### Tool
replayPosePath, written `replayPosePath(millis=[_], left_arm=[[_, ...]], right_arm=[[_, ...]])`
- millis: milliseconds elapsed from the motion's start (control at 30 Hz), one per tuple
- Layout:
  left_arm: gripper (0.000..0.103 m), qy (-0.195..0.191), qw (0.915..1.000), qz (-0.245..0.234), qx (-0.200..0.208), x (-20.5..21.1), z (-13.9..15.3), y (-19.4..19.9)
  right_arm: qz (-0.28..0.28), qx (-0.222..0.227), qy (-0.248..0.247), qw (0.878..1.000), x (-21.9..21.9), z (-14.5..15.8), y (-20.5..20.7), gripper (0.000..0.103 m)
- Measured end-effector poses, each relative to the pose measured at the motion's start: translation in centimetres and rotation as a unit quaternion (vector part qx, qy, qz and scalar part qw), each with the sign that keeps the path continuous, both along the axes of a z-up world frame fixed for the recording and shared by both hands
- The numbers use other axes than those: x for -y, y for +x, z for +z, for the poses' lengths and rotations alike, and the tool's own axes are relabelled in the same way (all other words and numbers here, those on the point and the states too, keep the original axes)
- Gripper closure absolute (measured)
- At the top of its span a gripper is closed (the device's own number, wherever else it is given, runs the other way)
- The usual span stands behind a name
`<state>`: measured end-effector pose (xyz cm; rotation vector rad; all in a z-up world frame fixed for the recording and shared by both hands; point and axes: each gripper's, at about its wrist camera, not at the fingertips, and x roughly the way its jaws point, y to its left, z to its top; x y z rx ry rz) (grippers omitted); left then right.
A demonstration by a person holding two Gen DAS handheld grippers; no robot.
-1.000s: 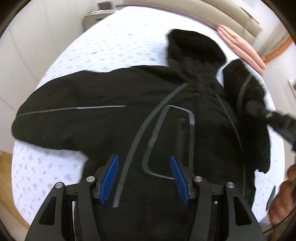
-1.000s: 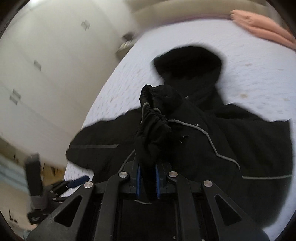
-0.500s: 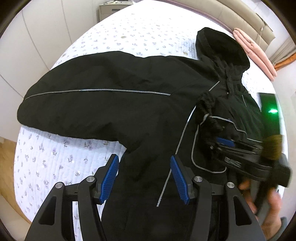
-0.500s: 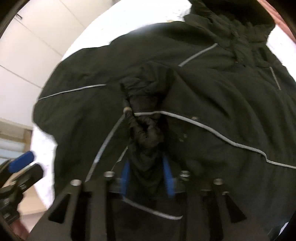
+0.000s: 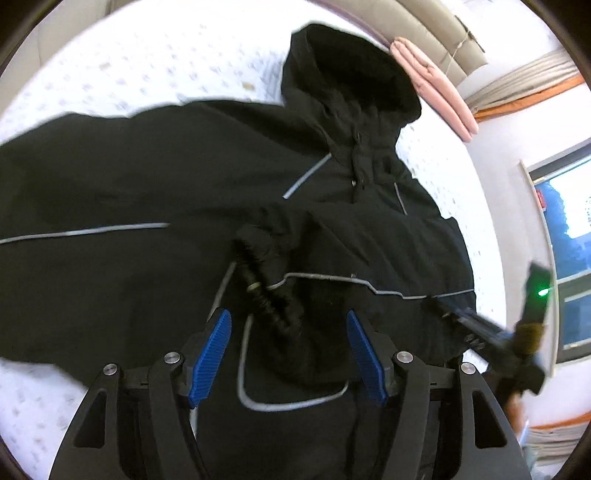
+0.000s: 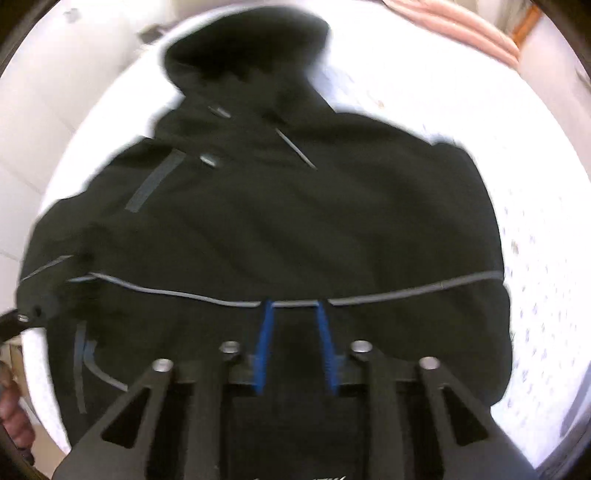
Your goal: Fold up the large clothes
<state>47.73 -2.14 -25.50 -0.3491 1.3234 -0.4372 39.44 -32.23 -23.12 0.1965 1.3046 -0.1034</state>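
A large black hooded jacket (image 5: 155,192) with grey piping lies spread on the bed; it also fills the right wrist view (image 6: 295,221). Its right sleeve is folded across the chest, and the gathered cuff (image 5: 264,284) rests just beyond my left gripper (image 5: 288,328), which is open and empty above the jacket's front. My right gripper (image 6: 293,325) hovers over the folded sleeve with its jaws a little apart and nothing between them. It shows at the right edge of the left wrist view (image 5: 480,328). The hood (image 5: 347,77) points to the far end of the bed.
The bed has a white patterned quilt (image 5: 147,62). A pink folded cloth (image 5: 436,85) lies near the beige headboard (image 5: 436,26). A window (image 5: 569,236) is on the right. White cupboards (image 6: 44,110) stand beyond the bed's left side.
My right gripper has let go of the sleeve cuff, which now lies across the jacket's chest, and has drawn back to the right. My left gripper has moved closer over the cuff.
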Motion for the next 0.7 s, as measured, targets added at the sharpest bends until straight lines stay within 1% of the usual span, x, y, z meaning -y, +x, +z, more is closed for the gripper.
replayPosePath(millis=[33, 67, 133, 167, 200, 267, 333, 367, 433, 467, 500, 567, 600, 633, 667, 700], left_arm=[[0.036, -0.001, 1.0, -0.001, -0.006, 0.4, -0.7, 0.3], [0.037, 0.005, 0.9999, -0.002, -0.011, 0.9, -1.4, 0.6], [0.077, 0.028, 0.9994, -0.016, -0.013, 1.9, -2.5, 1.0], [0.086, 0.04, 0.9989, -0.024, -0.01, 2.2, -2.6, 1.2], [0.086, 0.037, 0.9991, -0.023, 0.002, 2.2, -2.3, 1.2], [0.087, 0.017, 0.999, -0.017, 0.037, 1.7, -0.4, 1.1], [0.087, 0.009, 0.9965, -0.005, 0.083, 0.9, 2.7, 1.1], [0.087, 0.005, 0.995, 0.006, 0.1, 0.3, 4.0, 1.2], [0.087, 0.001, 0.993, 0.024, 0.116, -1.1, 5.5, 1.7], [0.087, 0.004, 0.9927, 0.032, 0.116, -2.1, 5.8, 2.0], [0.087, 0.007, 0.993, 0.035, 0.113, -2.8, 5.6, 2.0], [0.086, 0.021, 0.9948, 0.045, 0.089, -3.8, 4.1, 2.2], [0.082, 0.025, 0.9962, 0.051, 0.066, -4.6, 2.5, 2.1], [0.08, 0.03, 0.9972, 0.052, 0.045, -5.0, 0.9, 2.0], [0.075, 0.043, 0.9977, 0.051, 0.014, -5.4, -1.3, 1.9], [0.073, 0.046, 0.9975, 0.054, -0.005, -5.7, -2.6, 1.8]], right_arm=[[-0.001, -0.014, 0.008, 1.0, 0.0, -1.1, -0.1, 0.081], [0.0, -0.018, 0.006, 1.0, -0.1, -1.8, 0.0, 0.081], [0.006, -0.011, -0.007, 1.0, -0.5, -1.8, 0.1, 0.081], [0.01, -0.011, -0.009, 1.0, -0.7, -1.6, 0.2, 0.081], [0.01, -0.011, -0.006, 1.0, -1.2, -1.6, 0.3, 0.081], [0.013, -0.01, 0.012, 1.0, -1.1, -1.0, 0.3, 0.081], [0.02, -0.002, 0.025, 0.999, -1.4, 0.4, 0.2, 0.081], [0.024, 0.01, 0.031, 0.999, -1.9, 1.7, 0.1, 0.081], [0.029, 0.032, 0.048, 0.998, -2.4, 3.8, 0.1, 0.08], [0.031, 0.045, 0.056, 0.997, -2.6, 4.7, 0.1, 0.079], [0.032, 0.052, 0.057, 0.997, -2.6, 5.5, 0.2, 0.078], [0.035, 0.053, 0.042, 0.997, -3.2, 5.7, 0.7, 0.071], [0.036, 0.047, 0.033, 0.998, -3.3, 5.1, 0.7, 0.067], [0.036, 0.039, 0.027, 0.998, -3.4, 4.4, 0.9, 0.065], [0.038, 0.02, 0.024, 0.999, -3.5, 3.0, 1.3, 0.065], [0.04, 0.001, 0.022, 0.999, -3.4, 1.2, 1.2, 0.065]])
